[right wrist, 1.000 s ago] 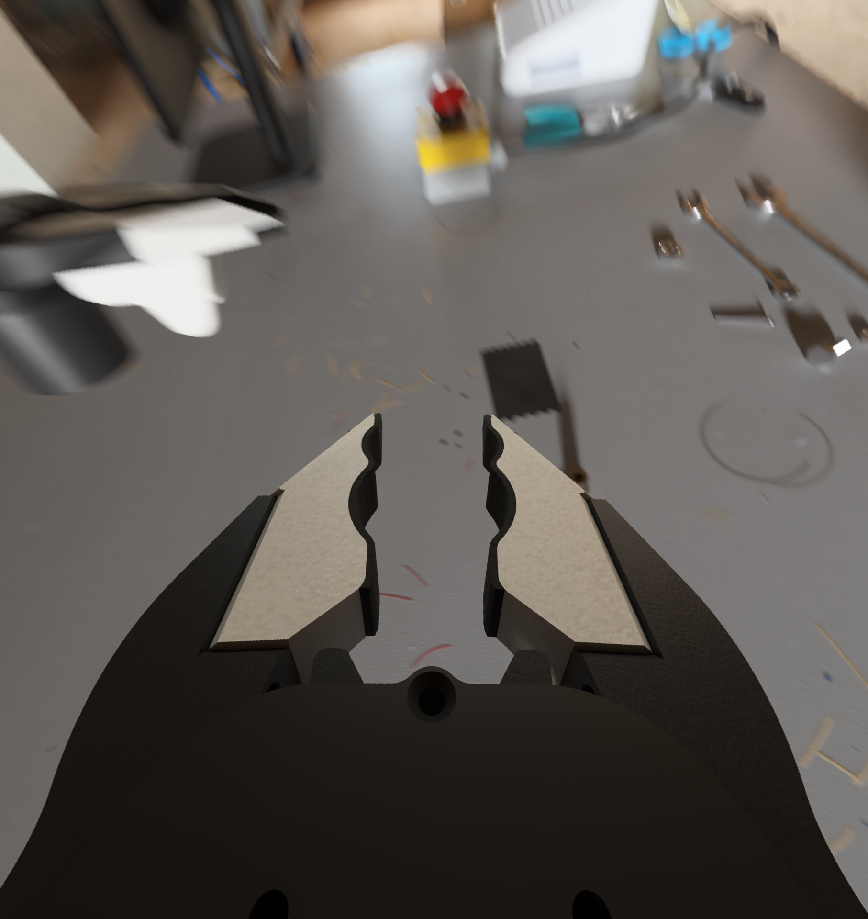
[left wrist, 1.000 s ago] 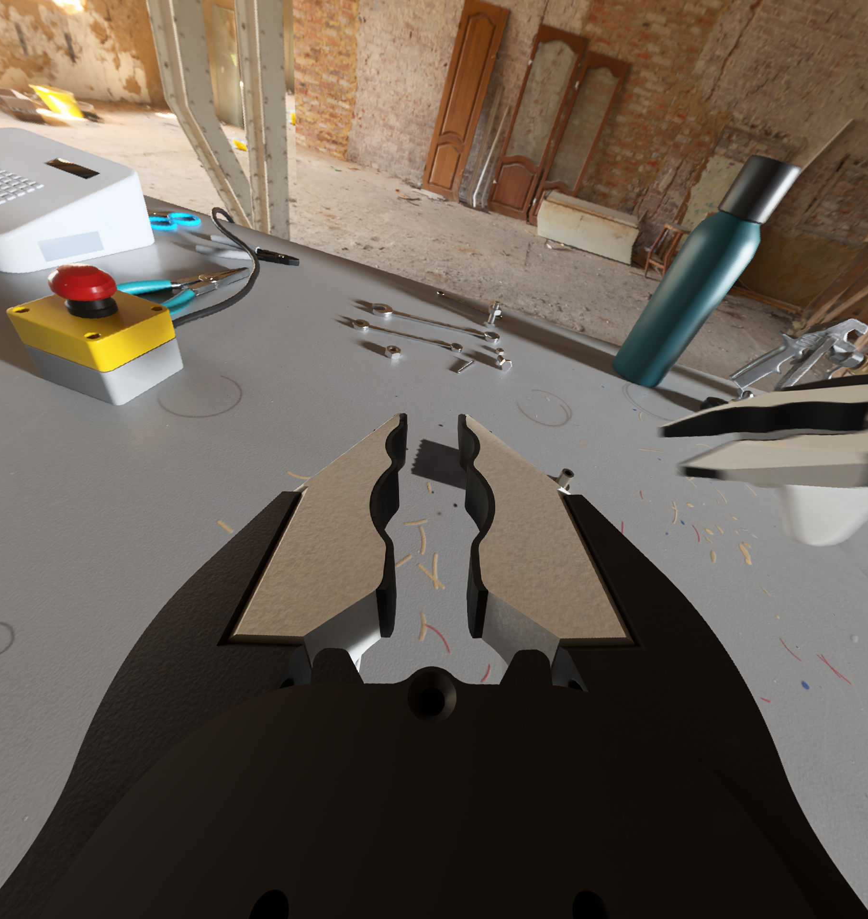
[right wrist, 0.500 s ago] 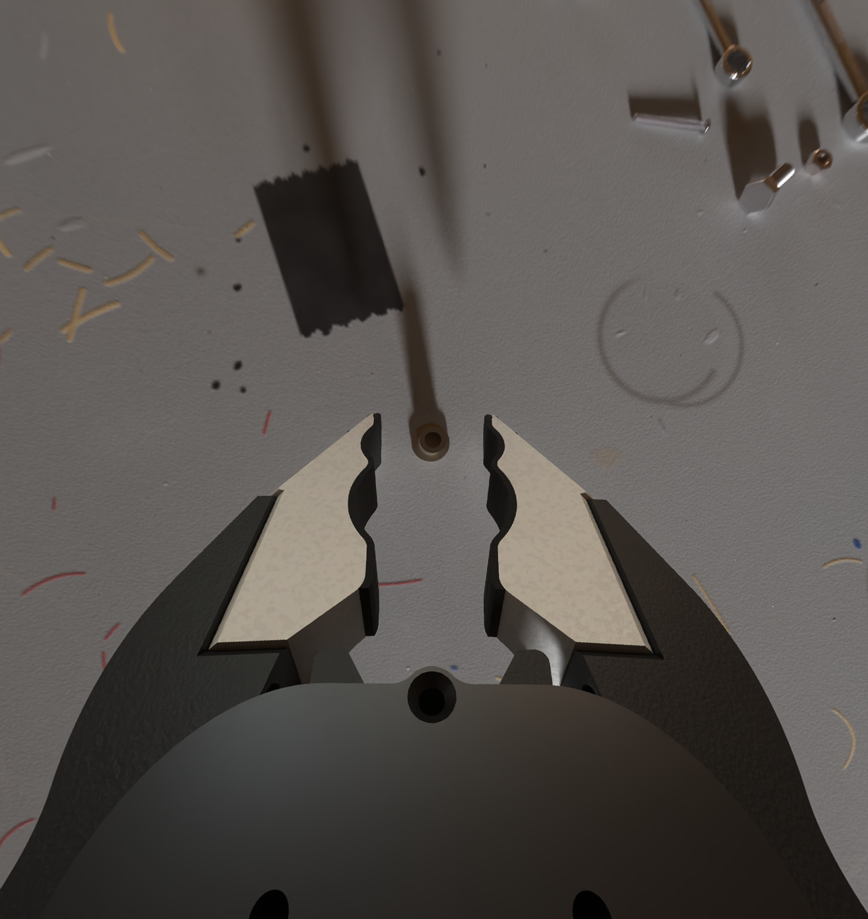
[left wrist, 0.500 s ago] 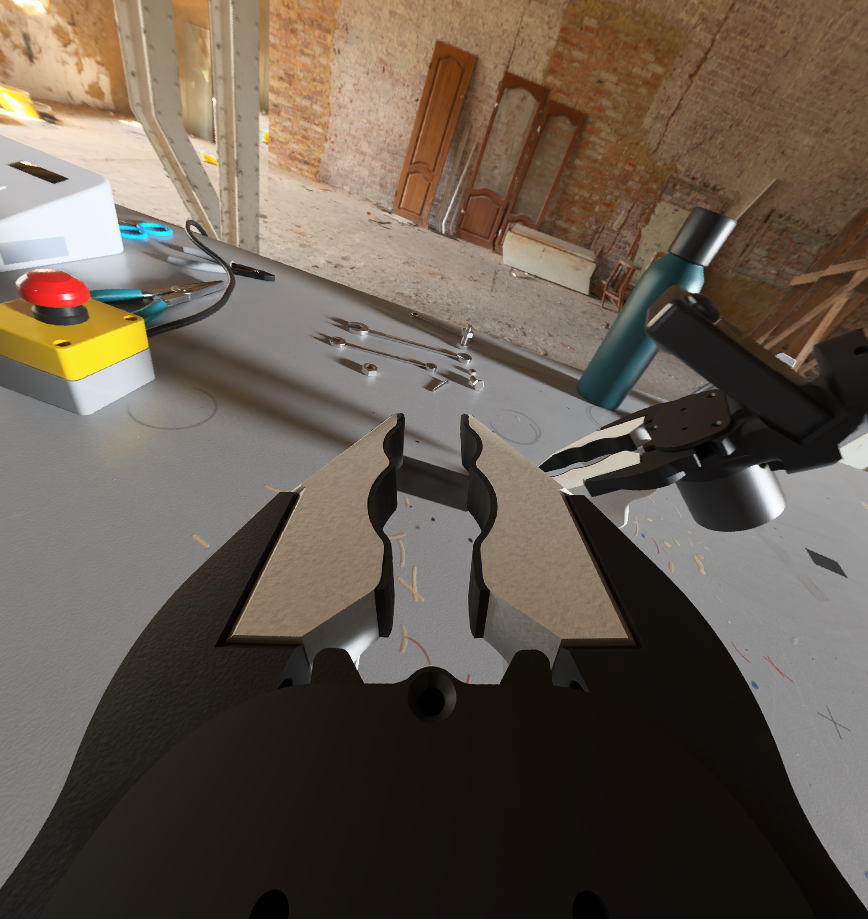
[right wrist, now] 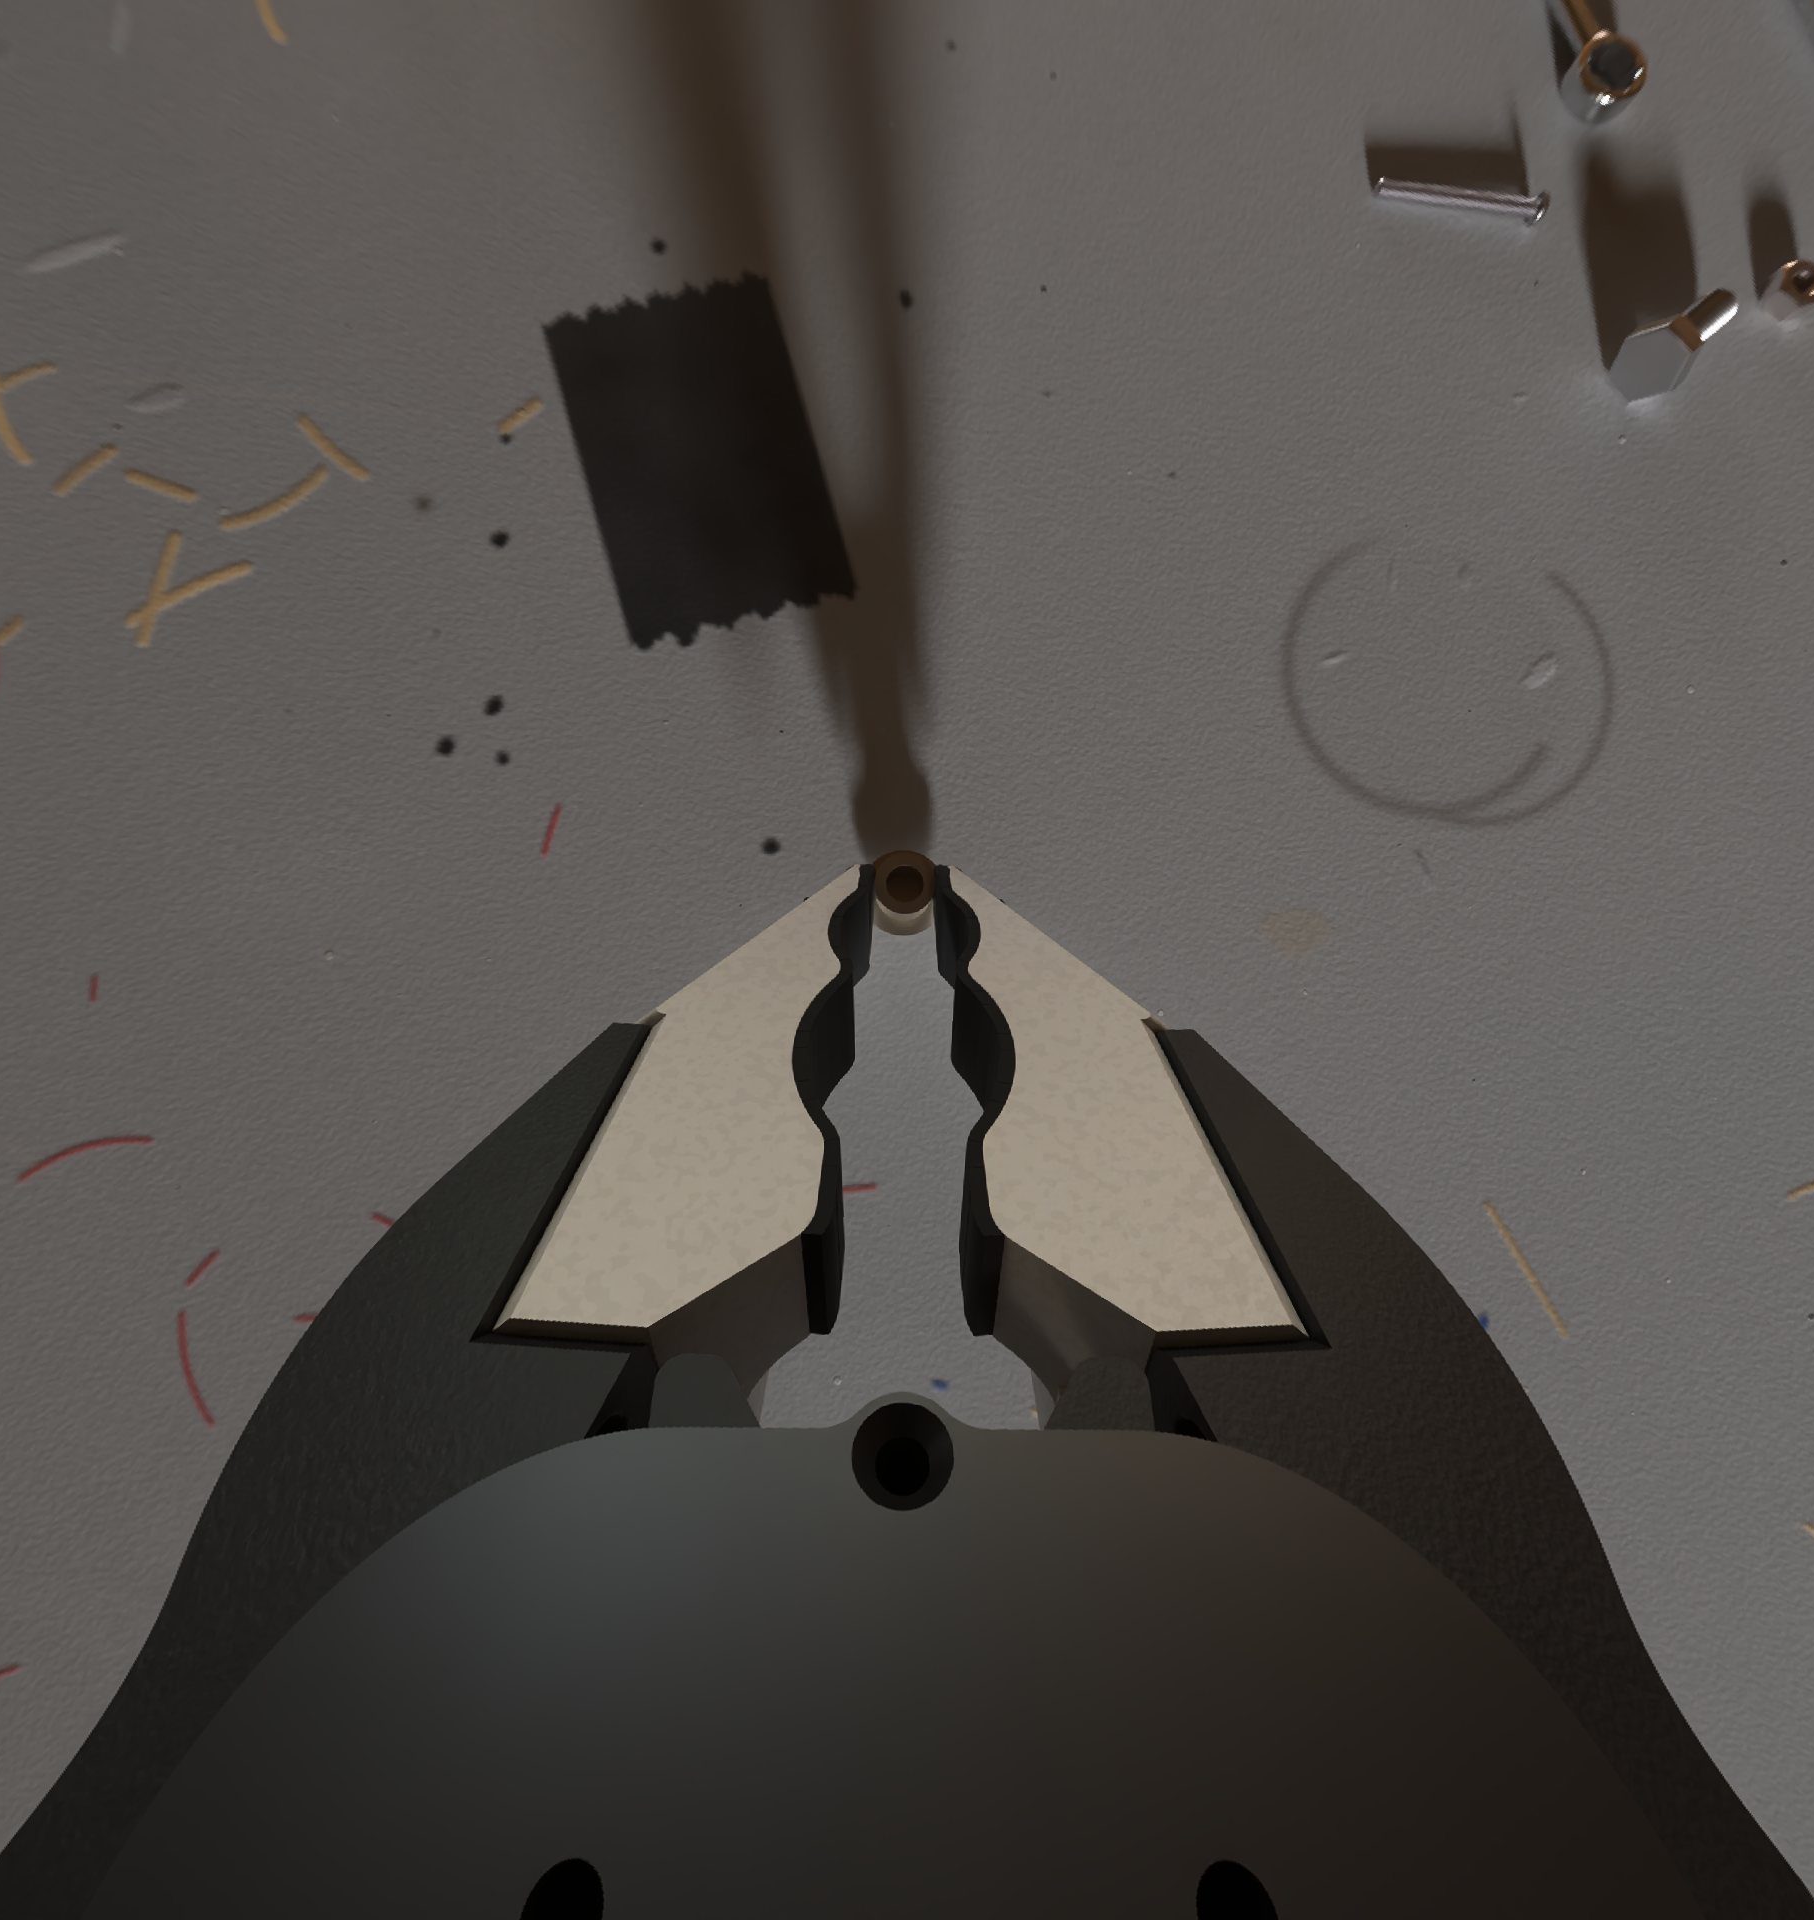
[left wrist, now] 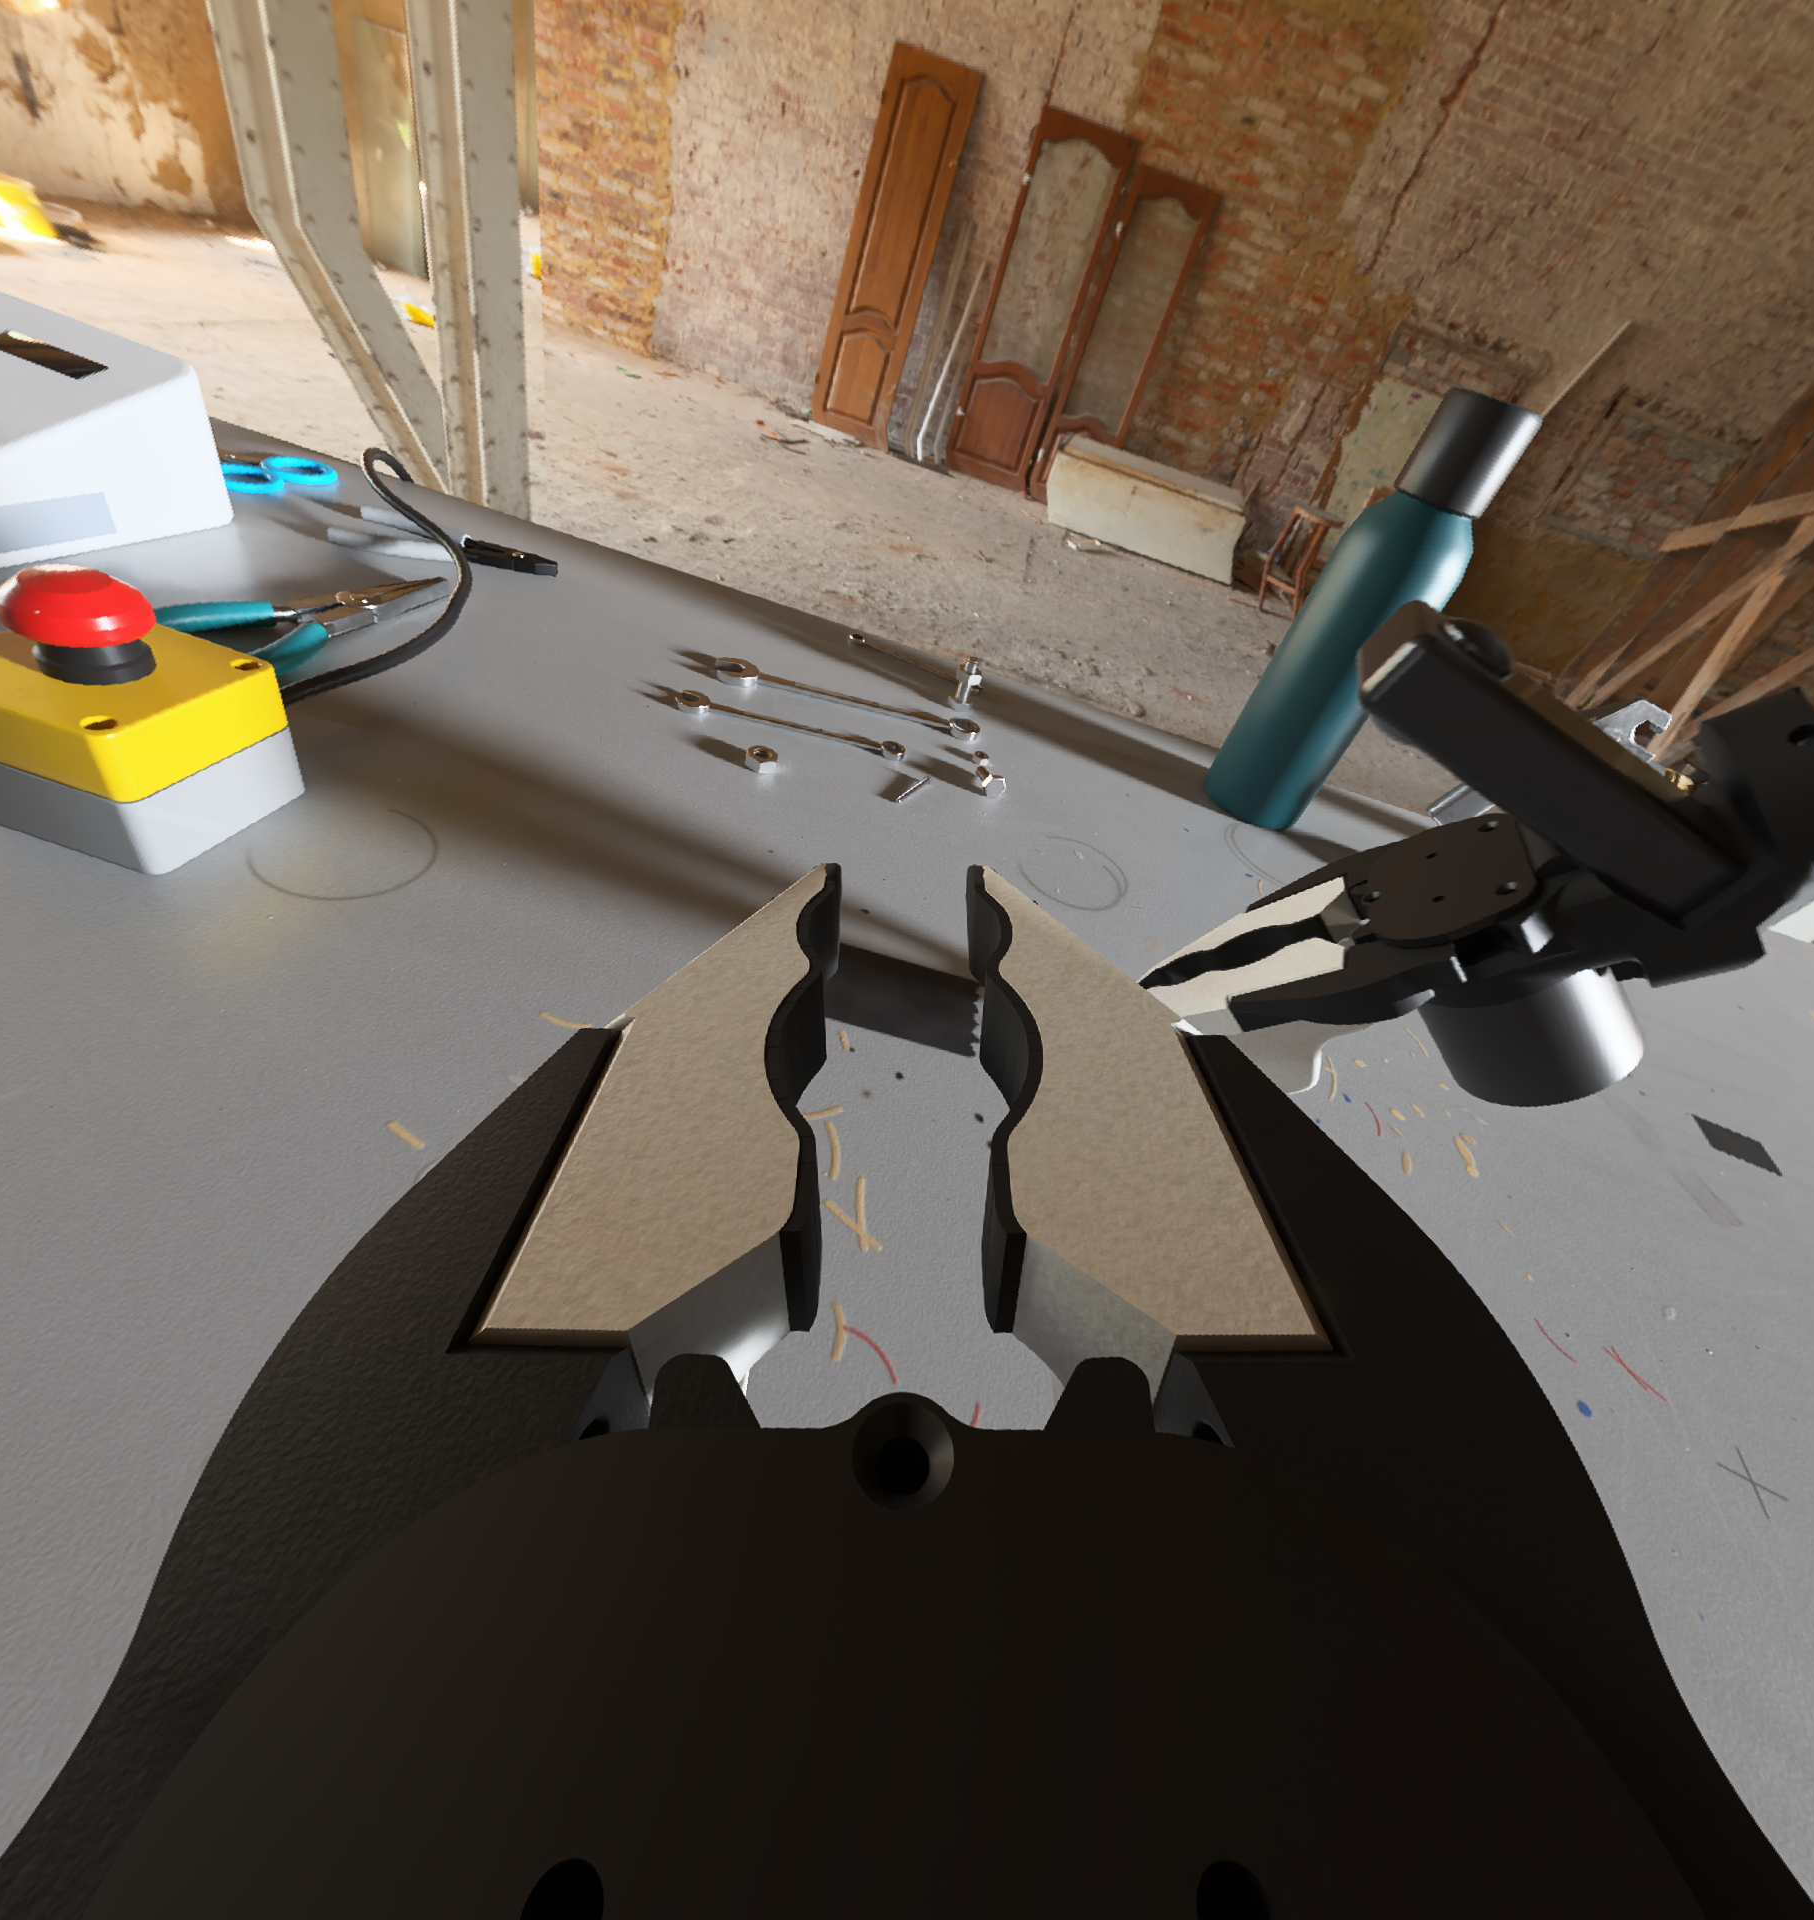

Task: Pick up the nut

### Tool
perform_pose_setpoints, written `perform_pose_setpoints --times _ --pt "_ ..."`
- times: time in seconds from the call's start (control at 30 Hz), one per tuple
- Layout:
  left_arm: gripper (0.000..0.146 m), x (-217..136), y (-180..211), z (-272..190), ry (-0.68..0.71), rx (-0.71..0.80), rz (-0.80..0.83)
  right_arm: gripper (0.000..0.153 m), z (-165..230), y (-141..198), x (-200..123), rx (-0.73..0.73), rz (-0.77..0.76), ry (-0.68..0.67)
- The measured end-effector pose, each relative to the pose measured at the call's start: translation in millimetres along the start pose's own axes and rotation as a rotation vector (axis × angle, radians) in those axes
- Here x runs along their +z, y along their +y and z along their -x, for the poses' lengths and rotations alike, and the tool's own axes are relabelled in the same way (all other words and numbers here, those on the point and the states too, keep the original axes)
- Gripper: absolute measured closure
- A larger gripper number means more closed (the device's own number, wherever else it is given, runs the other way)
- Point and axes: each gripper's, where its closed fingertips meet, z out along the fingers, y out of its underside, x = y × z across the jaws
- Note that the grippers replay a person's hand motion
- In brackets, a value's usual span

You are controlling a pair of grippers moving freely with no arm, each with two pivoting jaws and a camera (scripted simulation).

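Now the right hand-held gripper [right wrist: 903,894] has its fingertips pinched on the nut [right wrist: 904,886], a small pale sleeve-like piece with a brownish bore, right at the very tips. Half a second ago the fingers stood apart with the nut lying loose on the worktop [right wrist: 1194,935] just ahead of them; since then they have come in on either side of it. That looks like the grasp being made, so what remains is the lift. Whether the nut has already left the surface cannot be told from this steep downward view.

The hold is shallow, at the extreme tips, so I judge a slip or a pop-out possible if the rise is quick.

The left hand-held gripper [left wrist: 903,904] hangs low over the worktop with its fingers apart and nothing between them, taking no part. From its view the right hand-held gripper [left wrist: 1183,971] points down at the surface just beside it. Farther off lie spanners [left wrist: 809,717], a teal bottle [left wrist: 1339,644] and a yellow box with a red button [left wrist: 113,717].
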Motion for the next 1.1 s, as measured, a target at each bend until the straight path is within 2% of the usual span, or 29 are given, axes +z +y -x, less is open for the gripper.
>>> perform_pose_setpoints --times 0.2,0.5,0.67,0.87,1.1 --pt "0.122 1.5 1.7 -1.1 -0.001 0.009 0.012 0.142 8.3 -7.1 -22.7 -0.018 -0.105 -0.012" --pt "0.121 2.7 2.8 -3.0 0.003 0.019 0.022 0.142 41.8 -16.6 -79.3 -0.107 -0.318 -0.042" --pt "0.12 4.6 4.3 -5.9 0.006 0.034 0.034 0.142 68.4 12.2 -112.9 -0.151 -0.374 -0.07" --pt "0.115 9.8 7.5 -18.7 0.029 0.059 0.058 0.142 99.3 61.4 -139.2 -0.13 -0.44 -0.162" --pt "0.103 19.7 15.7 -50.4 0.007 0.258 0.144 0.142 97.1 101.8 -153.4 -0.183 -0.479 -0.118"
